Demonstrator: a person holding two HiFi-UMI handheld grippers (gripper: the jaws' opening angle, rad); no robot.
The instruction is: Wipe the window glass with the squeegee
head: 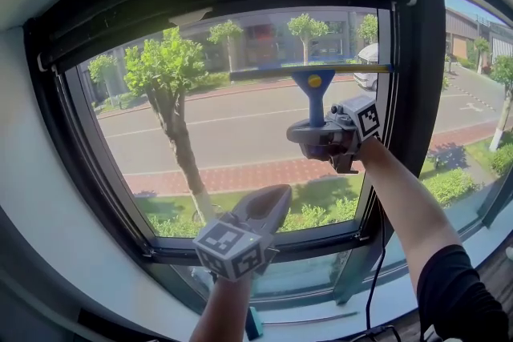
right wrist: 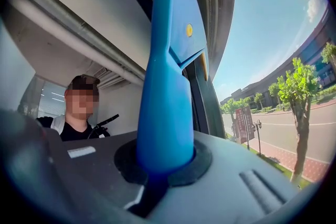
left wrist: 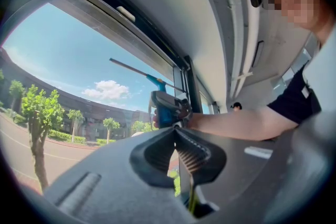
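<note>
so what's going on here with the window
A person with a handheld gripper in each hand is wiping the window glass. The right gripper is shut on the blue handle of the squeegee, whose blade lies level against the upper right part of the pane. The left gripper is shut with nothing in it, held low near the bottom of the window frame.

Window glass, with one tool against it.
The window glass (head: pixel 240 132) sits in a dark frame (head: pixel 407 76). At about 1 o'clock on the pane the squeegee (head: pixel 314 80) lies with its blade level against the glass, its right end reaching the frame's upright. A pale ledge (head: pixel 321 304) runs below at 6 o'clock.
</note>
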